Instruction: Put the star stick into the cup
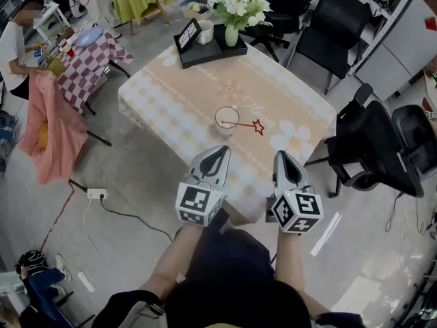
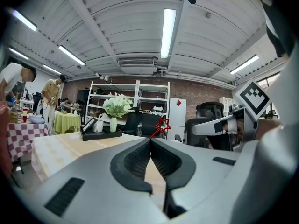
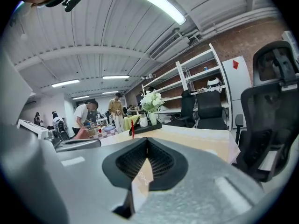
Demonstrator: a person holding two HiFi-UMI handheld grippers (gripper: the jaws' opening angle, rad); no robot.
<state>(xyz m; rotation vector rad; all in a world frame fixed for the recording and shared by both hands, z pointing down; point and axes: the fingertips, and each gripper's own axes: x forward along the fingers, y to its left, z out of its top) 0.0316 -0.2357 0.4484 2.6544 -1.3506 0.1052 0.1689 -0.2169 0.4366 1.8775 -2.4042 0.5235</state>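
Note:
A pale cup (image 1: 226, 130) stands near the middle of the flower-patterned table (image 1: 177, 108). The star stick (image 1: 257, 126) leans out of the cup to the right, its thin red shaft resting on the rim and its red star hanging past it. In the left gripper view the star (image 2: 163, 124) shows just above the closed jaws. Both grippers hover by the table's front edge, short of the cup. My left gripper (image 1: 220, 149) (image 2: 150, 139) is shut with nothing in it. My right gripper (image 1: 282, 155) (image 3: 147, 141) is shut and empty too.
A black tray (image 1: 205, 52) with a vase of white flowers (image 1: 237, 5), a mug and a picture frame sits at the table's far end. Black office chairs (image 1: 375, 149) stand to the right. A checkered table (image 1: 89, 63) and a person are at far left.

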